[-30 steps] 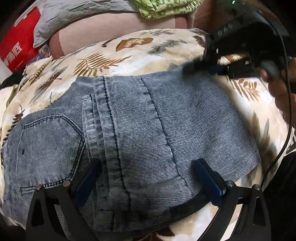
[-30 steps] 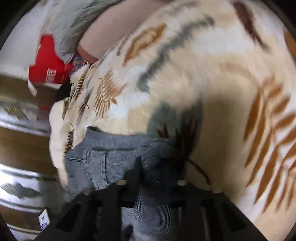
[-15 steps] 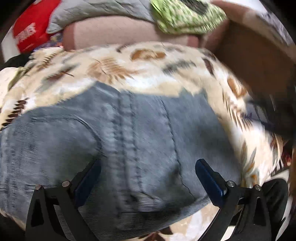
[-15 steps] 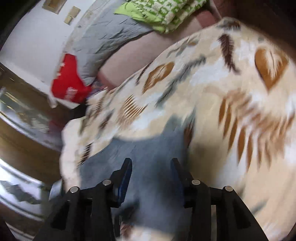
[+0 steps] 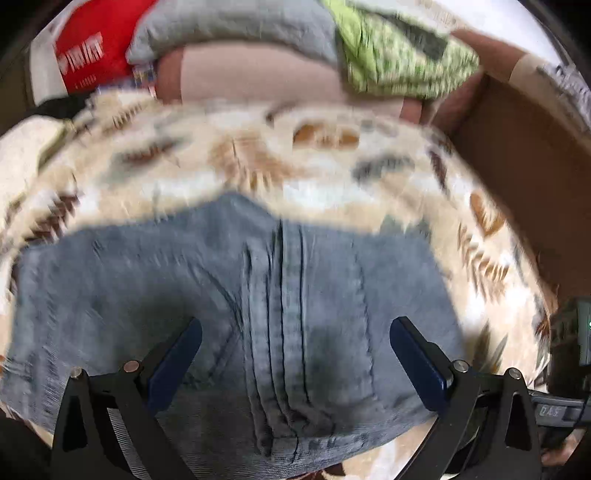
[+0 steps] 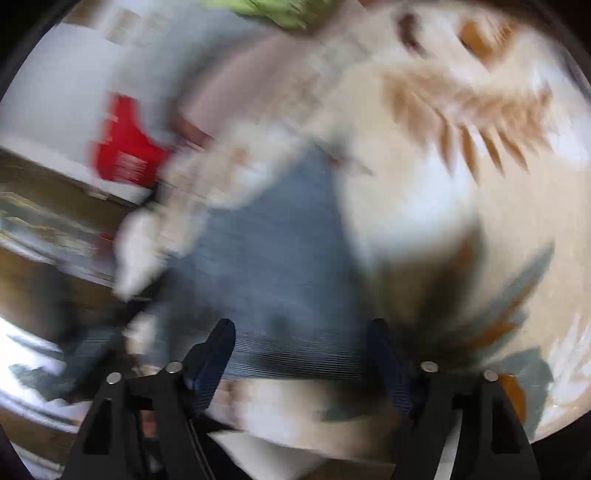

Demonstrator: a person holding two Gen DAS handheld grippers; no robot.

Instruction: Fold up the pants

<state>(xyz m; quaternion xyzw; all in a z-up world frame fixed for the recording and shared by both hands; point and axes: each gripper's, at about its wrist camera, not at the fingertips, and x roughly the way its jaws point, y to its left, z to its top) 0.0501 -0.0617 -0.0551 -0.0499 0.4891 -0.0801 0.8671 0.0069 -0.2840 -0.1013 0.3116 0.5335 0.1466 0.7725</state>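
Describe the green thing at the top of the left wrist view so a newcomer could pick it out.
Start from the leaf-print blanket where the folded jeans lie. Beyond its far edge sits a pinkish cushion with a grey cloth over it. The green patterned fabric lies bunched to the right of the grey cloth, the only bright lime item there.

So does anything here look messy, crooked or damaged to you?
Nothing stands out. The jeans lie folded in a compact bundle on the leaf-print blanket, with no visible tears or spills. Both the left gripper and right gripper are open above them. The pictures are motion-blurred, so small flaws could escape notice.
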